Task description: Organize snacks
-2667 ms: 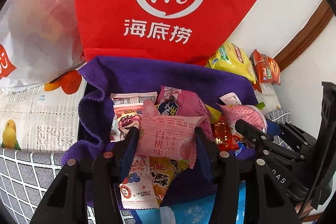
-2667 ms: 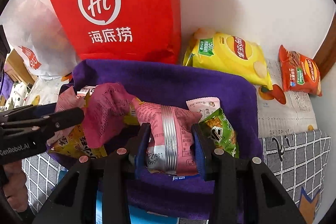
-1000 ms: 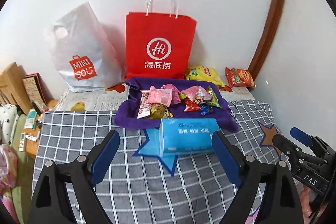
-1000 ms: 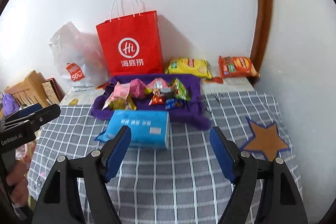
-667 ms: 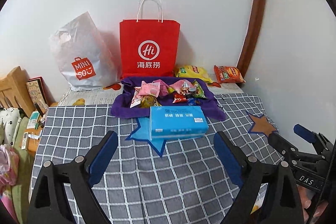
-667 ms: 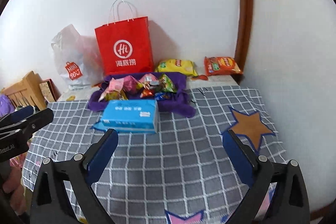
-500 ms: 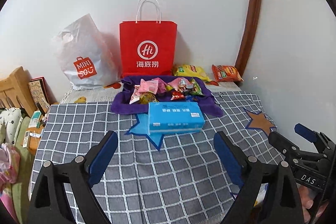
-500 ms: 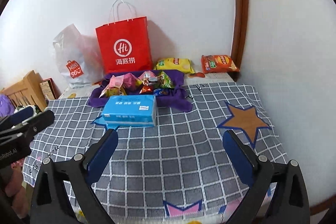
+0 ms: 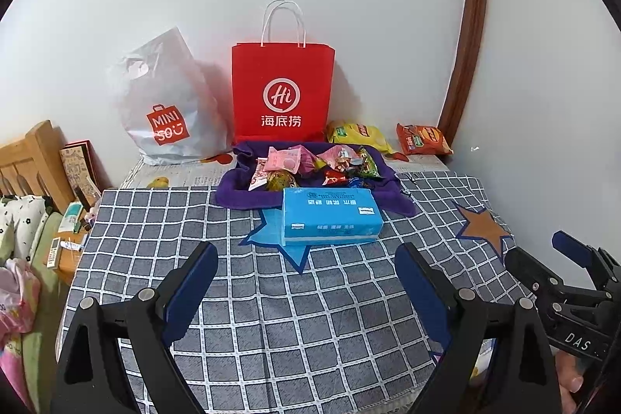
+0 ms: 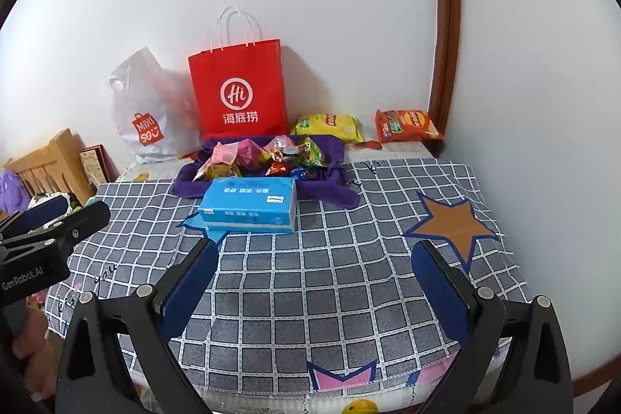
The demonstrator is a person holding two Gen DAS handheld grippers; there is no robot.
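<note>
We list small snack packets (image 9: 310, 165) heaped on a purple cloth (image 9: 236, 194) just behind the blue tissue pack (image 9: 330, 216), their labels too small to read. Left tool (image 9: 306, 282) and right tool (image 10: 314, 270) gape apart, empty; the right's jaws have just been opening.

I see the snacks (image 9: 310, 167) heaped together in small bright wrappers, pink, green, red and yellow, on a rumpled purple cloth (image 9: 236, 194) at the far end of the table. A flat pink packet (image 9: 282, 159) lies tilted on top at the left of the heap. Two bigger bags lie apart from it against the wall: a yellow chip bag (image 9: 359, 136) just right of the cloth, and an orange bag (image 9: 423, 139) further right, in the corner.
</note>
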